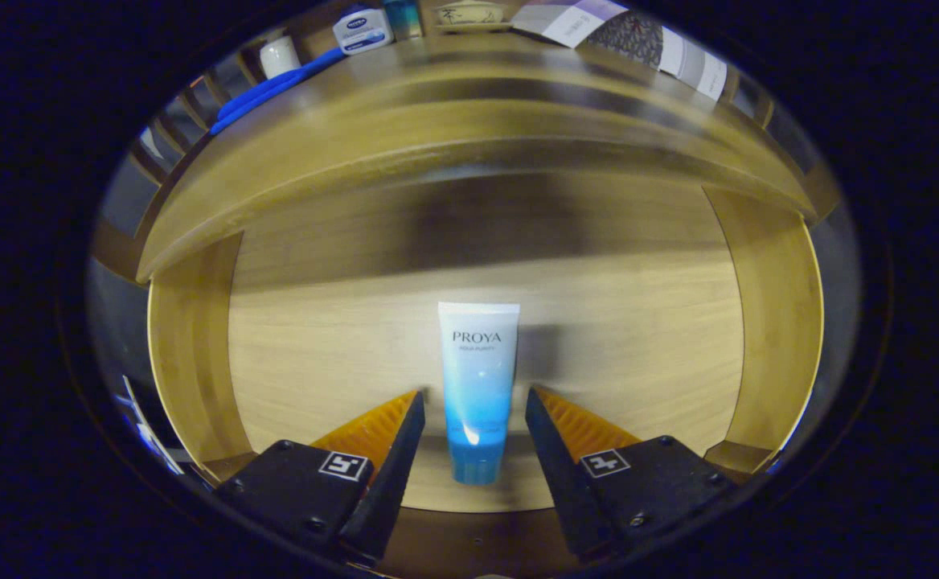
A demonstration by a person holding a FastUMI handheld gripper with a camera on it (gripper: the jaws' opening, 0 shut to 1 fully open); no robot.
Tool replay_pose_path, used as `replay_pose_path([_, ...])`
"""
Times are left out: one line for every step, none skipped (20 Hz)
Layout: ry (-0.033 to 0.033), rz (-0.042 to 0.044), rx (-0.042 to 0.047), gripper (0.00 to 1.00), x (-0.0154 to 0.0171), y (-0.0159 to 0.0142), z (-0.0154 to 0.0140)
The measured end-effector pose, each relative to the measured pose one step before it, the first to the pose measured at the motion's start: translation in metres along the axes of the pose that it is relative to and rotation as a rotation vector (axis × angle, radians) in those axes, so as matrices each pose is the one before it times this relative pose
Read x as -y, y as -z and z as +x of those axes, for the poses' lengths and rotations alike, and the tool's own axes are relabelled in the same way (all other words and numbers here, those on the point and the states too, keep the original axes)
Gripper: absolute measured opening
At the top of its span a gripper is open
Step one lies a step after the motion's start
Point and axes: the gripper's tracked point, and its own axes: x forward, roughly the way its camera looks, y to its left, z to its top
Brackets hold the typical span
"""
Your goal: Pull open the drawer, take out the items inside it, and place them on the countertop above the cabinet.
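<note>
Wooden drawer (196, 354) floor under tube (477, 378), tool (475, 406) agape.

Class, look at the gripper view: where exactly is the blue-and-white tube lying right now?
The tube lies on the floor of the open wooden drawer, cap end toward the camera, between the open gripper's two fingers without either touching it.

tube (477, 386): "PROYA" | jar (362, 30): "NIVEA"
</note>
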Motion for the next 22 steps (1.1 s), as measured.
replay_pose_path([0.01385,-0.00247,-0.0115,0.78,0.00224,0.00204,0.00021])
replay_pose_path([0.00379,-0.00488,-0.00966,0.74,0.00007,0.00253,0.00107])
replay_pose_path([0.00124,-0.0068,-0.01227,0.71,-0.00075,0.0019,0.00107])
replay_pose_path([0.00534,0.00353,-0.0054,0.67,0.00015,-0.00023,0.00186])
replay_pose_path([0.00856,0.00407,0.00017,0.6,0.00081,0.00031,-0.00038])
replay_pose_path([0.00747,0.00006,0.00377,0.57,0.00068,-0.00099,-0.0019])
replay_pose_path([0.00254,0.00345,0.00395,0.53,0.00064,0.00126,0.00108])
replay_pose_path([0.00405,0.00988,0.00884,0.49,0.00106,-0.00052,-0.00133])
replay_pose_path([-0.0055,0.00855,0.01186,0.48,0.00054,-0.0011,-0.00252])
replay_pose_path([-0.0113,0.00286,-0.00097,0.47,-0.00016,0.00181,-0.0022])
replay_pose_path([-0.01748,0.00568,0.00171,0.47,-0.00232,0.00163,-0.00259])
replay_pose_path([-0.00999,-0.00275,0.0066,0.47,-0.00223,0.00159,-0.00484])
replay_pose_path([-0.0081,-0.01217,0.0111,0.46,-0.00055,0.0005,-0.00506])
replay_pose_path([-0.00377,-0.00372,0.01727,0.46,0.0,0.00059,-0.0073])
replay_pose_path([-0.00732,-0.00233,0.01565,0.46,-0.00096,0.00114,-0.0098])
replay_pose_path([-0.00996,0.00036,0.01557,0.46,-0.0014,0.00131,-0.00906])
replay_pose_path([-0.0108,-0.00339,0.01357,0.46,-0.0013,-0.00002,-0.00907])
replay_pose_path([-0.00787,-0.00838,0.01389,0.47,-0.00086,-0.00096,-0.00885])
replay_pose_path([-0.00253,-0.00952,0.01582,0.47,-0.00084,-0.00144,-0.00981])
replay_pose_path([0.00119,-0.00868,0.01571,0.46,-0.00082,-0.00071,-0.01063])
replay_pose_path([0.00061,-0.00448,0.01405,0.46,-0.00018,-0.00162,-0.00846])
replay_pose_path([-0.00127,0.00056,0.01193,0.46,0.00077,-0.00262,-0.00844])
